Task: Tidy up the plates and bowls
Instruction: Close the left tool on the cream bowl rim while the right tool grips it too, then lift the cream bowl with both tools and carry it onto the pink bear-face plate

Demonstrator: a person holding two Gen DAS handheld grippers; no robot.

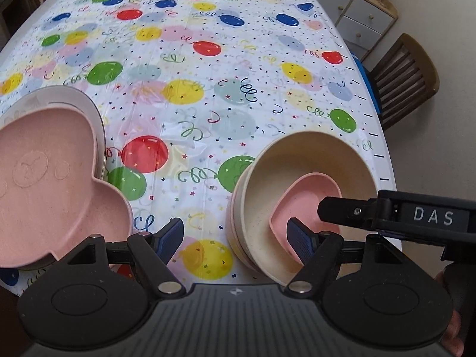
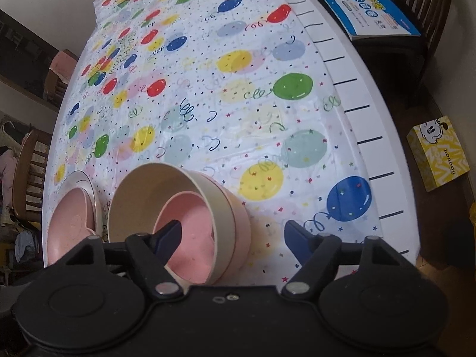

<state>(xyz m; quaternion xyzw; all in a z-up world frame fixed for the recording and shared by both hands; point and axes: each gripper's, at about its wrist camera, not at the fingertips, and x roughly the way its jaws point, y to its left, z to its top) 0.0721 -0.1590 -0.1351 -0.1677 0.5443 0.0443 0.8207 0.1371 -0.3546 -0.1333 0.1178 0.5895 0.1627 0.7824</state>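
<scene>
The left hand-held gripper (image 1: pixel 235 239) is held apart, empty, straddling the cream bowl (image 1: pixel 309 160) rim. The right hand-held gripper (image 2: pixel 232 238), likewise apart, brackets the same wall. The heart-shaped pink dish (image 1: pixel 309 205) is nested inside; the pink plate (image 1: pixel 50 178) is stacked beside on the tabletop (image 1: pixel 208 59).

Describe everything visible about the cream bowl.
The cream bowl is round, deep and straight-walled, of matte speckled plastic-looking material. It sits nested in a pink bowl on the balloon tablecloth, right of the plate stack. A pink heart-shaped dish lies inside it. Each claw has one finger over its opening; contact is unclear.
</scene>
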